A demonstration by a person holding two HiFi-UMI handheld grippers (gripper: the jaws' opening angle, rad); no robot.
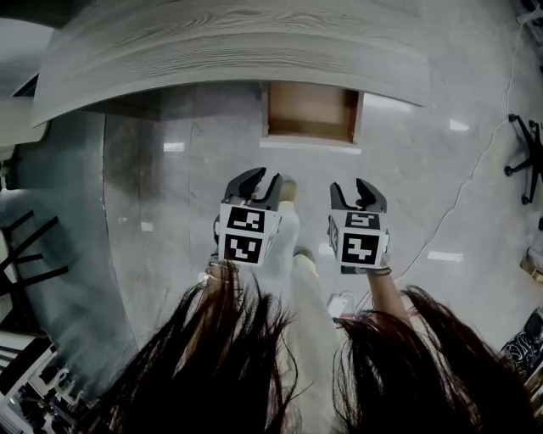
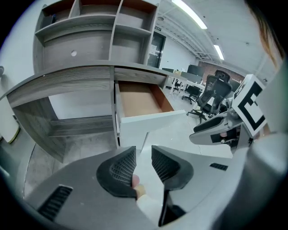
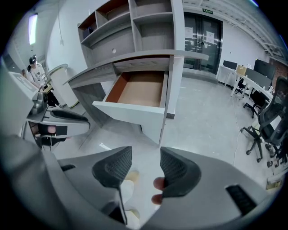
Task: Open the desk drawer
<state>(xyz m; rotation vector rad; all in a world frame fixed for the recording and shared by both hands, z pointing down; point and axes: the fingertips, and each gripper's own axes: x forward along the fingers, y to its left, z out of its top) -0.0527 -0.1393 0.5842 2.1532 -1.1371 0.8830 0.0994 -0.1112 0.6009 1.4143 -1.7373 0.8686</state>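
Jutting from wood-grain desk (image 1: 212, 51): boxy, brown-lined drawer (image 1: 310, 110).

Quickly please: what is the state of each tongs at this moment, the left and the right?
Left tongs: open, nothing between the jaws.
Right tongs: open, nothing between the jaws.

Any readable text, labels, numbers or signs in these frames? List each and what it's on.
No legible text anywhere.
Green sign above the glass door: too small to read.
Paper notices on that door: blurred.
Marker cubes: black-and-white patterns only, no letters.
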